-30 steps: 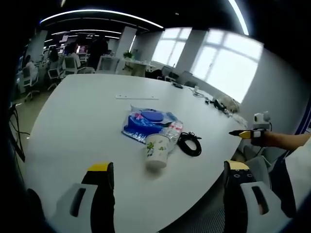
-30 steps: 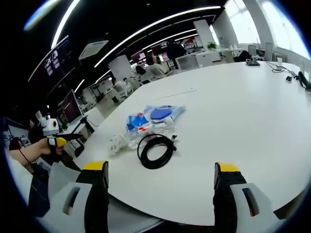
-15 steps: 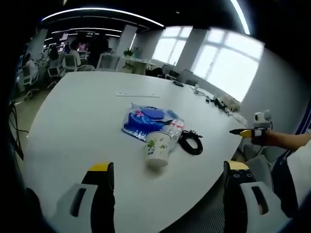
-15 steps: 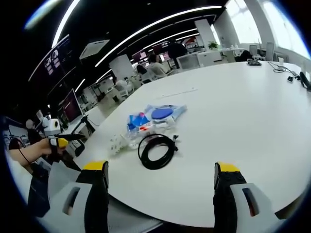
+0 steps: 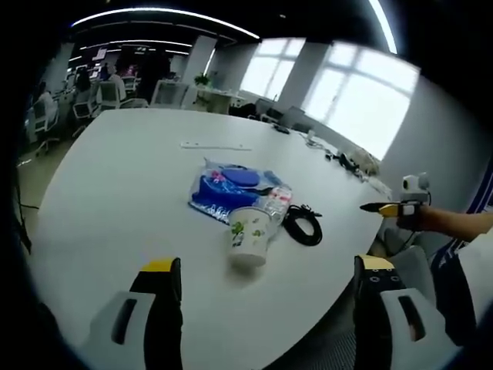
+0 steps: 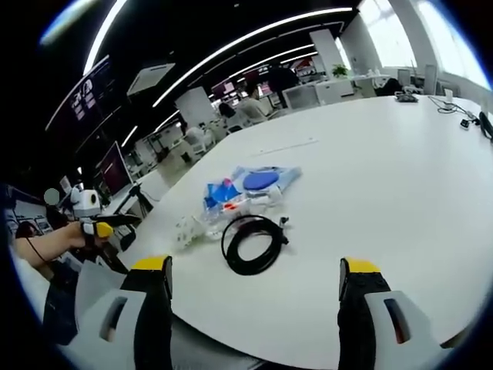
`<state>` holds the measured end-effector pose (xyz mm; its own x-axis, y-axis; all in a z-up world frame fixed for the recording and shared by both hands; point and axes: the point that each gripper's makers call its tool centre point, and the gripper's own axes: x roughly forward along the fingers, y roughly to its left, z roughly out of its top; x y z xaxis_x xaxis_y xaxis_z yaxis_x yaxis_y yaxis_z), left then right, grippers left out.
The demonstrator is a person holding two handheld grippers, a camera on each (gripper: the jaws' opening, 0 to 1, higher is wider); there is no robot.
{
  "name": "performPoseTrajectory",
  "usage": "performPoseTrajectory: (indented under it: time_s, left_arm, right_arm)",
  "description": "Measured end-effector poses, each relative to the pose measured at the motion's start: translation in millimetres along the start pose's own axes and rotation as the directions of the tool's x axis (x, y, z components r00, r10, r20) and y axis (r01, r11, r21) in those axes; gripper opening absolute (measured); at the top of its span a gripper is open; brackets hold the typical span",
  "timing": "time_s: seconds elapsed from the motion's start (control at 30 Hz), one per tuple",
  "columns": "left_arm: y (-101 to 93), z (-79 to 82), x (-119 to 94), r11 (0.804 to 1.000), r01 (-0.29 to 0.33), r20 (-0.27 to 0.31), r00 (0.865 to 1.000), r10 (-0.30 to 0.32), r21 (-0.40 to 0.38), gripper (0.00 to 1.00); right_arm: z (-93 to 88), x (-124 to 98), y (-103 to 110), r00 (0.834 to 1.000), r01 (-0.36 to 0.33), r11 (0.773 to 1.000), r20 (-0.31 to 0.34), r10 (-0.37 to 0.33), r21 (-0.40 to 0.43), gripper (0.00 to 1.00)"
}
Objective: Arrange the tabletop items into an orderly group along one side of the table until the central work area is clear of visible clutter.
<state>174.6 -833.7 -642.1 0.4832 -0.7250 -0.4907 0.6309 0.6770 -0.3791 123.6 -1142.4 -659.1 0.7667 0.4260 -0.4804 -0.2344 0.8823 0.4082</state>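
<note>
A small heap lies on the white table [image 5: 115, 193]. In the left gripper view a white paper cup [image 5: 248, 235] with a green print lies on its side, nearest me. Behind it are a blue plastic packet [image 5: 227, 189], a clear water bottle [image 5: 273, 204] and a coiled black cable [image 5: 303, 227]. My left gripper [image 5: 267, 266] stands open and short of the cup. In the right gripper view the cable [image 6: 253, 243] is nearest, with the bottle [image 6: 231, 206], packet [image 6: 250, 183] and cup [image 6: 185, 227] beyond it. My right gripper [image 6: 254, 266] is open, holding nothing.
The right gripper [image 5: 389, 208] shows off the table's right edge, and the left gripper [image 6: 96, 227] shows off its left edge, each held by a hand. A thin white strip [image 5: 214, 146] lies farther back on the table. Office desks, chairs and people stand behind.
Both views have shifted slightly with the hands. The heap on the table has not moved and both grippers stay open.
</note>
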Motion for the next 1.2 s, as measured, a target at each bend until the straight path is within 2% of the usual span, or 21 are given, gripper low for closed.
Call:
performPoseTrajectory:
  time_s: [0.43, 0.6, 0.97, 1.2]
  left_arm:
    - [1.1, -6.1, 14, 1.0, 0.008, -0.037, 0.999, -0.008, -0.002, 0.89]
    - [2.2, -3.9, 19, 1.0, 0.012, -0.034, 0.999, -0.012, -0.013, 0.89]
    - [2.4, -5.4, 34, 0.999, 0.028, -0.059, 0.998, -0.03, -0.023, 0.88]
    - [-1.9, -7.6, 48, 0.998, 0.059, -0.093, 0.994, -0.059, -0.012, 0.88]
  right_arm:
    - [-3.1, 24, 18, 0.998, -0.049, 0.999, -0.027, 0.049, -0.005, 0.88]
    - [-4.1, 34, 25, 0.996, -0.076, 0.997, -0.041, 0.075, -0.012, 0.88]
    - [-6.2, 54, 41, 0.988, -0.122, 0.991, -0.097, 0.117, -0.047, 0.86]
    - [-8.5, 67, 58, 0.976, -0.176, 0.981, -0.14, 0.164, -0.081, 0.86]
